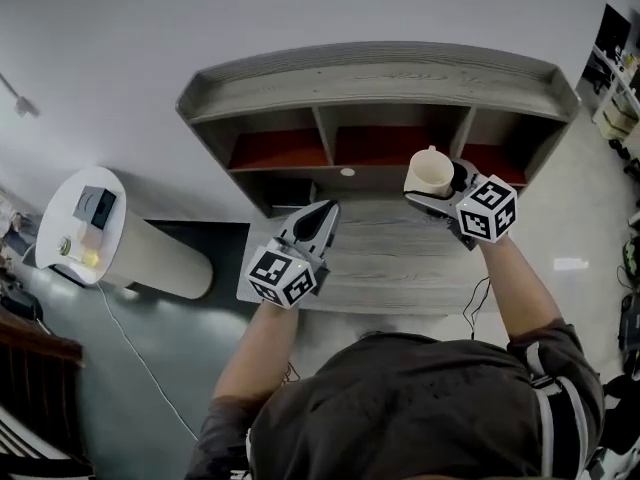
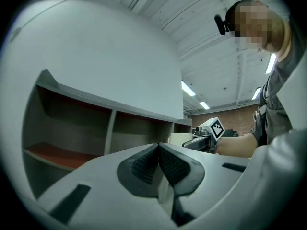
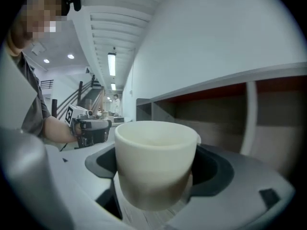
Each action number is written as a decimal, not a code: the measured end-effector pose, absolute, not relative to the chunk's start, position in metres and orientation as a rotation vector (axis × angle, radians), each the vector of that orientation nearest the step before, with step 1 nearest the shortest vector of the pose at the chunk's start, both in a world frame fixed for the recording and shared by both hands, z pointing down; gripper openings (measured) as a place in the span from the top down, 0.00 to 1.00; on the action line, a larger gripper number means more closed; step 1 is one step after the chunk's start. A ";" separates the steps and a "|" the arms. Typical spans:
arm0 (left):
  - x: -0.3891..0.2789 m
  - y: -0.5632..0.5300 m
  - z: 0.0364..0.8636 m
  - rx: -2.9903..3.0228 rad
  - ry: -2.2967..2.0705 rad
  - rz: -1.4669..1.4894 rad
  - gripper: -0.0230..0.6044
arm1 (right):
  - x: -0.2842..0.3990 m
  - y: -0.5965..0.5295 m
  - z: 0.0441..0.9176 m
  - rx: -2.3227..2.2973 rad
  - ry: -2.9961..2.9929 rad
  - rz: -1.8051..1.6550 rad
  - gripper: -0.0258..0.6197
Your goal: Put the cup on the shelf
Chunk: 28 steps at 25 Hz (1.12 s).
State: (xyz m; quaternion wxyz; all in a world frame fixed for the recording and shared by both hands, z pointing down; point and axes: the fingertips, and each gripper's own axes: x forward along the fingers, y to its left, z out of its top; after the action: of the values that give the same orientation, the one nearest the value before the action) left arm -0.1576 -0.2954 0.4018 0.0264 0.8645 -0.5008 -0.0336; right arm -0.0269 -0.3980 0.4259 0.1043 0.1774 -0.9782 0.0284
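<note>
- a dark shirt (image 1: 400, 408) fills the bottom of the head view, with both forearms reaching forward over a grey wood-grain desk (image 1: 390, 263)
- the left gripper (image 1: 322, 216) is over the desk's left front part, its marker cube (image 1: 283, 276) nearest the body; its own view shows the ribbed pads (image 2: 144, 164) pressed together at the tips with nothing between them, so it is clenched and empty
- the right gripper (image 1: 440, 193) is further forward and to the right, well apart from the left one, its cube (image 1: 487, 208) tilted toward the camera
- the right gripper's jaws stand wide and grasp the cup (image 3: 156, 162), one on each side of its wall
- the cup is cream, upright, mouth up and looks empty; it is over the back of the desk, just in front of the shelf and outside it, and whether its base touches the desk cannot be told
- left of the desk stands a white rounded stand (image 1: 160, 258) with a small device (image 1: 95, 210) on top, and a thin cable (image 1: 140, 353) runs across the floor
- the shelf (image 1: 380, 73) rises at the desk's far edge: a grey wood-grain unit with a raised rim on top and three open compartments with red-brown floors
- in the head view the cup lines up with the divider between the middle and right compartments
- a plain pale wall (image 1: 250, 18) stands behind the shelf
</note>
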 end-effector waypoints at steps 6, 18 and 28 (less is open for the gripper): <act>-0.071 -0.349 0.410 2.789 -1.313 -0.072 0.96 | 0.082 -0.439 0.441 0.802 -2.792 0.106 0.30; 0.017 -0.408 0.420 2.875 -1.108 -0.025 0.96 | 0.173 -0.523 0.443 1.078 -2.730 0.074 0.30; 0.017 -0.421 0.430 2.849 -1.117 -0.013 0.96 | 0.164 -0.572 0.463 1.123 -2.712 0.073 0.30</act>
State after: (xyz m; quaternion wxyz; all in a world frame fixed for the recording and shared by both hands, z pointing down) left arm 0.0172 -0.4211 0.4304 0.0405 0.9302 -0.3648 -0.0041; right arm 0.1636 -0.5718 0.4630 0.1024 0.3805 -0.9188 0.0247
